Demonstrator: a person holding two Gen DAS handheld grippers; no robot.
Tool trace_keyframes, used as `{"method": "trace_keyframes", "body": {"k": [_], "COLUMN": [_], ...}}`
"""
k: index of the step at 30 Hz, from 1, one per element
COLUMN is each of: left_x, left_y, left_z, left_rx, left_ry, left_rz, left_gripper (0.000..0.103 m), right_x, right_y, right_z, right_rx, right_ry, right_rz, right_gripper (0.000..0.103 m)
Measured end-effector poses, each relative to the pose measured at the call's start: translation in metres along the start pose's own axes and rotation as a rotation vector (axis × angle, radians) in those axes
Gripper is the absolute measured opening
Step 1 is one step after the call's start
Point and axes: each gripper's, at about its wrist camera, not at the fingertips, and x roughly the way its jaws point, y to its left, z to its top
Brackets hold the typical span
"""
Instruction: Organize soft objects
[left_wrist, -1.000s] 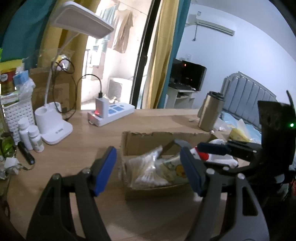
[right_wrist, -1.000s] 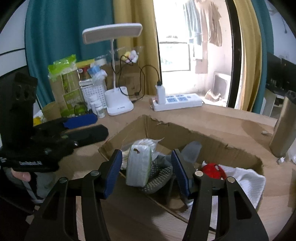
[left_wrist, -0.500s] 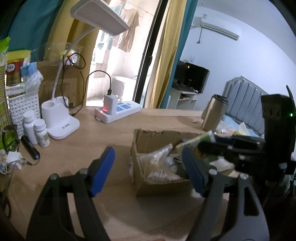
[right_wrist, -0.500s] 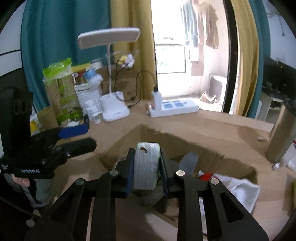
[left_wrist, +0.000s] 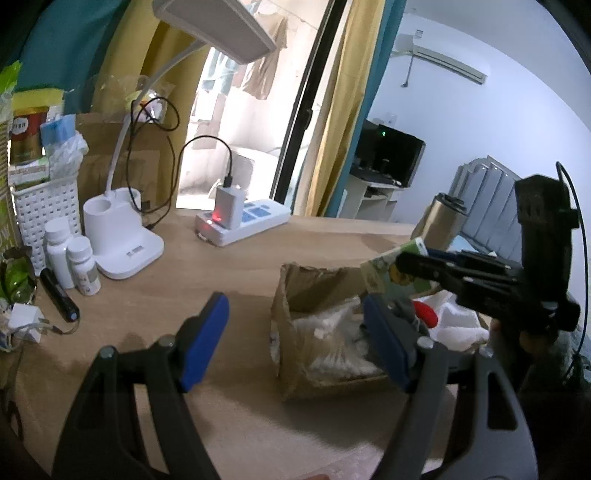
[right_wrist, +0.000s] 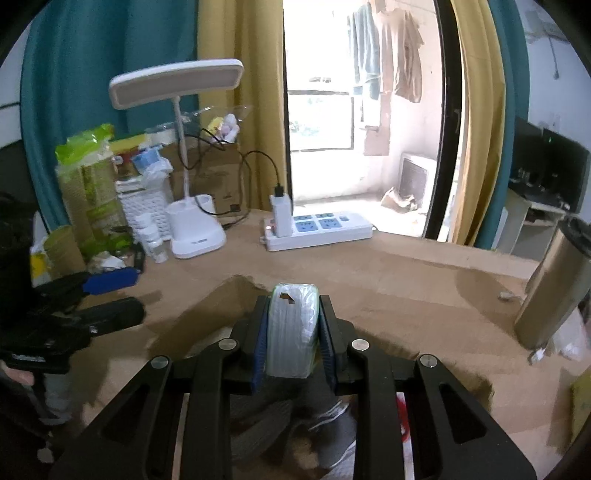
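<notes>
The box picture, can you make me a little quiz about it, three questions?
1. True or false: the right gripper is shut on the tissue pack.
2. Which gripper is open? A) left gripper B) right
3. Fill in: the charger is plugged into the power ____.

Key: 1 true. 2 A. 3 strip.

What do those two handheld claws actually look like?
Both are black plastic frames with silver bolts and cut-out slots. Each finger ends in a blue pad. The right claw carries a boxy black block with a thin cable. The left claw looks alike.
</notes>
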Motion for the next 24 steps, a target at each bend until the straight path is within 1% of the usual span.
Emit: {"method": "trace_keyframes", "body": {"k": [2, 5, 7, 11, 15, 24], "left_x": [0.002, 0.003, 0.004, 0.002, -0.005, -0.033], "left_y": [0.002, 0.002, 0.001, -0.003, -0.009, -0.028], "left_z": [0.001, 0.0, 0.0, -0.001, -0.002, -0.001], "left_rx": [-0.006, -0.01, -0.006, 0.009, 0.021, 0.048], "left_ry": [0.001, 0.002, 0.004, 0.004, -0.007, -0.053], "left_rz": [0.003, 0.005, 0.004, 0.004, -0.008, -0.022], "left_gripper": [0.077, 0.077, 0.077, 0.077, 0.077, 0.077], "right_x": [0.008, 0.02, 0.018, 0.007, -0.005, -0.045], "right_y": [-0.002, 0.003, 0.007, 0.015, 0.022, 0.024], "right_z": [-0.001, -0.008, -0.013, -0.016, -0.02, -0.023], "right_rx": [-0.016, -0.041, -0.042, -0.047, -0.056, -0.036], "right_ry": [0.02, 0.082, 0.083, 0.067, 0.055, 0.003], "right_rz": [-0.013, 0.01, 0.028, 0.057, 0.067, 0.049], "right_gripper": [0.027, 0.027, 0.028, 0.032, 0.033, 0.034]}}
